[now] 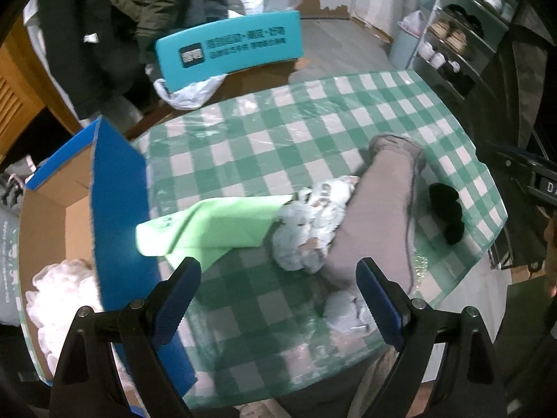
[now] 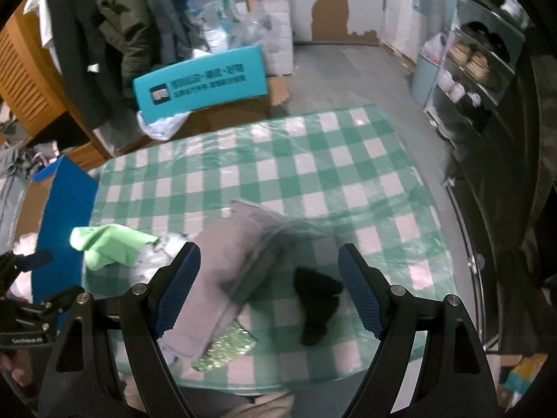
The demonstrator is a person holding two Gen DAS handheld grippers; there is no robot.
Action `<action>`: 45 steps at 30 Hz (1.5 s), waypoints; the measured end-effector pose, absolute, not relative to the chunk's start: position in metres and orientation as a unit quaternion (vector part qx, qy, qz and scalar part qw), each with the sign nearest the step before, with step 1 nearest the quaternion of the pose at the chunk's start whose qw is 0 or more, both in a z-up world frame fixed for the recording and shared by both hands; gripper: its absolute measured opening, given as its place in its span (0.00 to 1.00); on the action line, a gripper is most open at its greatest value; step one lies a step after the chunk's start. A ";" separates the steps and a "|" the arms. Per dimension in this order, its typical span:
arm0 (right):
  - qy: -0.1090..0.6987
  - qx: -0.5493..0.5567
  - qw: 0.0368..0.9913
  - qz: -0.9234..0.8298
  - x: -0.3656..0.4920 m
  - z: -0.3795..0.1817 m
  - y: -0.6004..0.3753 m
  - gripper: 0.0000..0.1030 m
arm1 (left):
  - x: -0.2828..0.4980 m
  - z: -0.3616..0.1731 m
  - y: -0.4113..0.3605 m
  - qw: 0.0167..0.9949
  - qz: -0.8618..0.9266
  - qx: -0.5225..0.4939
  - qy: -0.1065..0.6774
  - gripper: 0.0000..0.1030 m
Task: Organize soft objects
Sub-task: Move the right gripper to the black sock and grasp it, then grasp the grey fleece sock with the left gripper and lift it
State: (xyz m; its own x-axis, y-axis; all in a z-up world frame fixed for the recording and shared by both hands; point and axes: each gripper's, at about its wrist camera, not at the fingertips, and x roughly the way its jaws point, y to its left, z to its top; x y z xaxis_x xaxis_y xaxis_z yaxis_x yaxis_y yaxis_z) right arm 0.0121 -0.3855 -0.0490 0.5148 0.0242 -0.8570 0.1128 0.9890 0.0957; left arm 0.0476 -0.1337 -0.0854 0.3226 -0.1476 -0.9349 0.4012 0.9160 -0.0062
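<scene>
Soft things lie on the green-checked table (image 1: 278, 139): a light green cloth (image 1: 209, 223), a white crumpled bundle (image 1: 310, 223), a long grey garment (image 1: 376, 209) and a black sock (image 1: 447, 212). My left gripper (image 1: 278, 299) is open and empty, hovering above the table's near edge before the white bundle. My right gripper (image 2: 269, 289) is open and empty above the grey garment (image 2: 226, 278) and the black sock (image 2: 315, 299). The green cloth (image 2: 108, 245) shows at the left in the right wrist view.
A cardboard box with blue flaps (image 1: 115, 209) stands at the table's left, with white stuffing (image 1: 59, 296) inside. A teal chair back (image 1: 229, 47) stands beyond the table. A metal shelf rack (image 1: 463, 35) is at the right. A green bubble-wrap piece (image 2: 226, 346) lies near the front edge.
</scene>
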 end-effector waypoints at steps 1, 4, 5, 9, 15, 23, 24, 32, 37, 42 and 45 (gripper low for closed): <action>0.493 0.071 0.867 -0.029 0.012 -0.051 -0.389 0.79 | 0.048 -0.087 -0.137 0.804 -0.173 0.115 0.557 0.89; 0.500 0.073 0.862 -0.037 0.012 -0.060 -0.399 0.79 | 0.048 -0.091 -0.147 0.800 -0.179 0.117 0.561 0.89; 0.503 0.073 0.860 -0.040 0.012 -0.063 -0.403 0.79 | 0.048 -0.092 -0.151 0.798 -0.181 0.117 0.562 0.89; 0.514 0.074 0.853 -0.047 0.013 -0.075 -0.412 0.79 | 0.050 -0.100 -0.162 0.793 -0.188 0.114 0.569 0.89; 0.539 0.063 0.839 -0.043 0.015 -0.099 -0.414 0.79 | 0.054 -0.113 -0.174 0.783 -0.194 0.112 0.580 0.89; 0.564 0.051 0.823 -0.041 0.014 -0.127 -0.420 0.79 | 0.055 -0.129 -0.192 0.771 -0.204 0.117 0.591 0.89; 0.566 0.050 0.822 -0.039 0.014 -0.129 -0.420 0.79 | 0.055 -0.131 -0.194 0.771 -0.205 0.117 0.592 0.89; 0.581 0.035 0.813 -0.025 0.019 -0.147 -0.414 0.79 | 0.057 -0.142 -0.206 0.762 -0.210 0.117 0.601 0.89; 0.593 0.017 0.804 -0.019 0.025 -0.160 -0.410 0.73 | 0.059 -0.145 -0.211 0.758 -0.216 0.113 0.604 0.89; 0.610 -0.003 0.793 -0.015 0.028 -0.171 -0.409 0.48 | 0.061 -0.148 -0.220 0.755 -0.224 0.111 0.606 0.89; 0.608 0.009 0.794 -0.010 0.027 -0.167 -0.412 0.34 | 0.062 -0.151 -0.226 0.752 -0.229 0.108 0.609 0.89</action>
State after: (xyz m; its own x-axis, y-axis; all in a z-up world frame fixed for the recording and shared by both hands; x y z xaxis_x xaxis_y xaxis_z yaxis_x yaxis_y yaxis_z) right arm 0.0273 -0.4120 -0.1675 0.2616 -0.0058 -0.9652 0.0275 0.9996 0.0015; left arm 0.0618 -0.2256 -0.1507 0.1537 -0.2119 -0.9651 0.4753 0.8722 -0.1158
